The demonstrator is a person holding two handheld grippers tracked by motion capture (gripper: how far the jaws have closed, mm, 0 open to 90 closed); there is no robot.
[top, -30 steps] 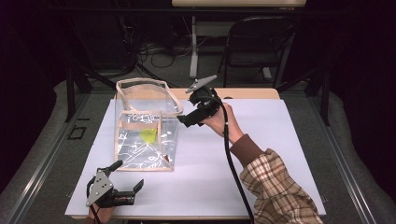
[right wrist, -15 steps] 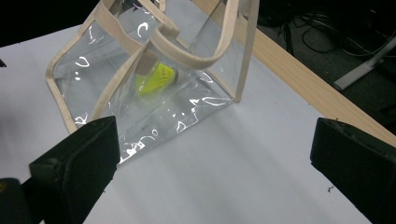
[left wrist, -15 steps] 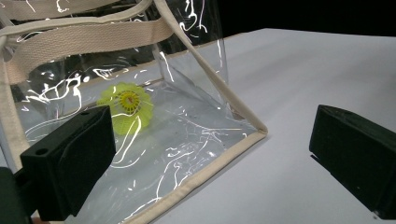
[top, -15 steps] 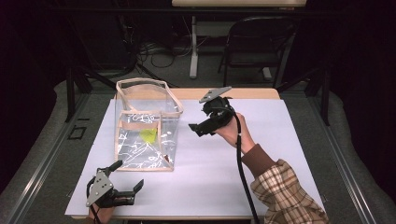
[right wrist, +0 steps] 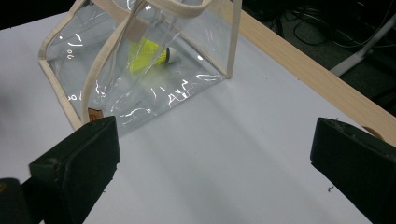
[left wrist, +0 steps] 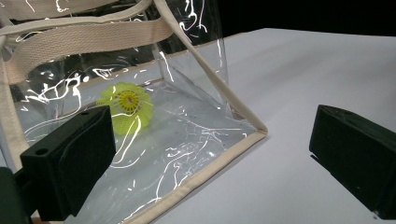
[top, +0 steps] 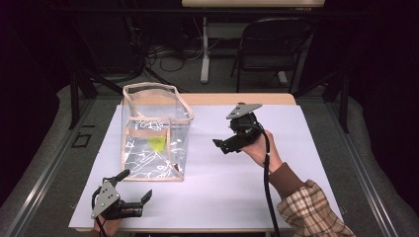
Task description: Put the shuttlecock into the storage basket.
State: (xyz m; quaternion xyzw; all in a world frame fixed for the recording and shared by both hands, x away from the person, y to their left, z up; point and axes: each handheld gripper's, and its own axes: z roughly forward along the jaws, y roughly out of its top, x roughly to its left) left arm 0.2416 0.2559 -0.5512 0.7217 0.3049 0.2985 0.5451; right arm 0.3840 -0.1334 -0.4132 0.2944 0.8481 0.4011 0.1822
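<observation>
Starting at the table's 7 o'clock corner, I have my left gripper resting low with its jaws spread wide and empty, just short of the clear bag's near bottom edge. At about 10 o'clock the bag stands upright with the yellow shuttlecock lying on its floor. Over toward 2 o'clock my right gripper hangs above the table, jaws wide and empty; my worry is nudging the light bag's wall and tipping it over.

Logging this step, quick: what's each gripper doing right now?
Left gripper: open, holding nothing, near the clear bag.
Right gripper: open, holding nothing, above the table.
</observation>
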